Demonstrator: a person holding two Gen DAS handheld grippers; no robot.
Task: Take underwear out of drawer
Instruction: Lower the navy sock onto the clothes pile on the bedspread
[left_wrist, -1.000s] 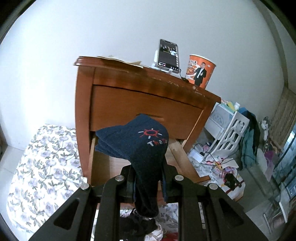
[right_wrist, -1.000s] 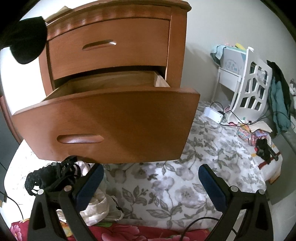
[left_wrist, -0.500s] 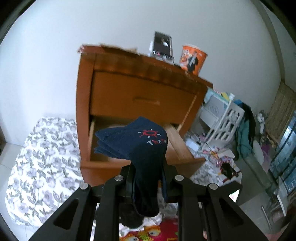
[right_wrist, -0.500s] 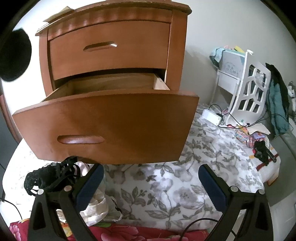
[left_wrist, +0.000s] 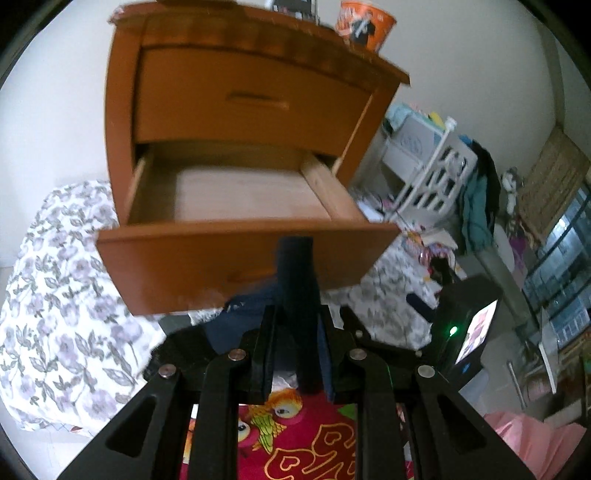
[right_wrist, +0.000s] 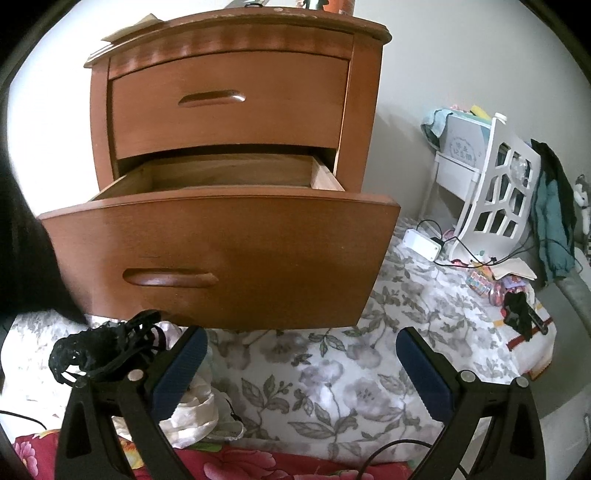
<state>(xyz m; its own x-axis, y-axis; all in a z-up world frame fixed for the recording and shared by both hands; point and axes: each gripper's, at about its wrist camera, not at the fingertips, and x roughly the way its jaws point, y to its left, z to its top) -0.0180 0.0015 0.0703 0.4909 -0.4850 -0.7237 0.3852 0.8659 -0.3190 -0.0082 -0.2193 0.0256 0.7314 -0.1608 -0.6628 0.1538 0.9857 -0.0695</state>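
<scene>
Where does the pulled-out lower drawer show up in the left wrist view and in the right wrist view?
Left wrist: the open lower drawer fills the centre, seen from above, its bare floor visible, just beyond the dark underwear clamped in the left hand-held gripper.
Right wrist: the drawer fills the centre-left, front panel facing the camera, above the open right hand-held gripper.
Shared landmark: the white lattice rack, to the right.
</scene>
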